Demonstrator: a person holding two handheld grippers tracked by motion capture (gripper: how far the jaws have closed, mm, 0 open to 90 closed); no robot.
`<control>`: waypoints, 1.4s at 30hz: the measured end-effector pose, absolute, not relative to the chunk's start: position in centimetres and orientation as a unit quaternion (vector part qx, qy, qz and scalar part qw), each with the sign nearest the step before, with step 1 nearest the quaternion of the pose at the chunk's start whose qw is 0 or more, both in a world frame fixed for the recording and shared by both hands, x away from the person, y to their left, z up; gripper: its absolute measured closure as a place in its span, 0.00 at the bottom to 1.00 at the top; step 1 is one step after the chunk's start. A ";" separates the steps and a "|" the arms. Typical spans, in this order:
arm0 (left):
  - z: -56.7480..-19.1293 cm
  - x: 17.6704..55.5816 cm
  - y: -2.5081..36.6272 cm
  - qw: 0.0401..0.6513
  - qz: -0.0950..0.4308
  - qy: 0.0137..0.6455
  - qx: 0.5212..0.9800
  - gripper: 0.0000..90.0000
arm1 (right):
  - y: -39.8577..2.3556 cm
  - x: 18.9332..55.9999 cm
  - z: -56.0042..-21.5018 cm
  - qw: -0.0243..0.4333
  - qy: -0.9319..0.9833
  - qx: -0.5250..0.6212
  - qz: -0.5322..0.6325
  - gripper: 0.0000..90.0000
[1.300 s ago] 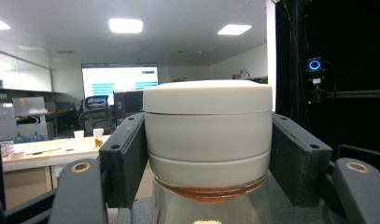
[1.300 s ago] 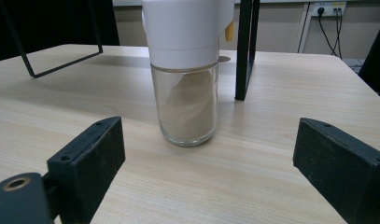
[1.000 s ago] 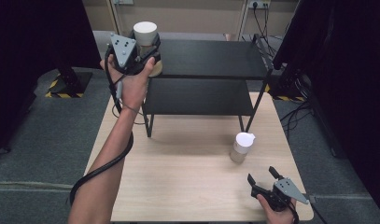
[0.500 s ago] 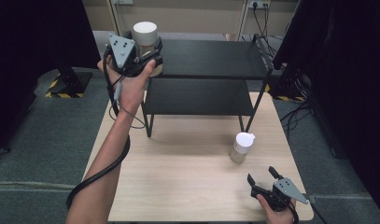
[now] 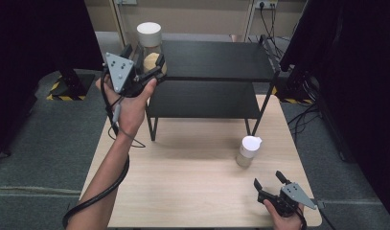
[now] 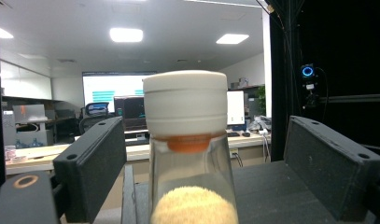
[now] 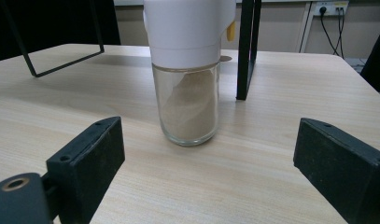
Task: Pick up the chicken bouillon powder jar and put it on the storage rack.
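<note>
High view: powder-filled jars (image 5: 150,50) (image 5: 247,151), both grippers (image 5: 143,64) (image 5: 270,181) agape, gripping nothing.

A two-tier rack (image 5: 216,96) stands at the far half of the surface (image 5: 183,182). A jar (image 5: 151,48) sits on the rack's top shelf at its left end, between the jaws of the left tongs (image 5: 144,64). A second jar (image 5: 247,151) stands on the surface, just in front of the rack's right front leg. The right tongs (image 5: 268,181) lie nearer the person, right of centre, with that jar ahead of them.
</note>
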State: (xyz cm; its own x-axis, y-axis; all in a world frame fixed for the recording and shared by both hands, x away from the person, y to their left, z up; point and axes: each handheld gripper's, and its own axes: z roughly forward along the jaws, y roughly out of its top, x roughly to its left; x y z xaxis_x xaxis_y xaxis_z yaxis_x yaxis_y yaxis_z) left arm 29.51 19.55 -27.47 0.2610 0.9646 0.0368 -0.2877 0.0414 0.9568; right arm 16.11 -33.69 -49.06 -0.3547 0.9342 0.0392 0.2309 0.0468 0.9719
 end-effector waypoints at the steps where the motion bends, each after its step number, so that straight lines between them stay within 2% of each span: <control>1: -27.7 29.3 19.6 0.631 0.496 0.351 0.482 0.14 | -33.7 16.1 -49.1 0.339 0.639 0.456 0.519 0.10; 42: -37.9 23.8 21.0 0.632 0.459 0.332 0.529 0.14 | -33.6 16.1 -49.1 0.343 0.641 0.453 0.516 0.10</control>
State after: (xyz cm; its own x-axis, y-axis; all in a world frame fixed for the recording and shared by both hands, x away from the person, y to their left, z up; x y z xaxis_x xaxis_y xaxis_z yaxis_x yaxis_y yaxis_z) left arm 23.84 21.01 -37.91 0.3576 0.9315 0.0669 -0.2294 0.0182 0.9732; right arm 16.06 -33.57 -49.06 -0.3540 0.9349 0.0271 0.2264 0.0576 0.9723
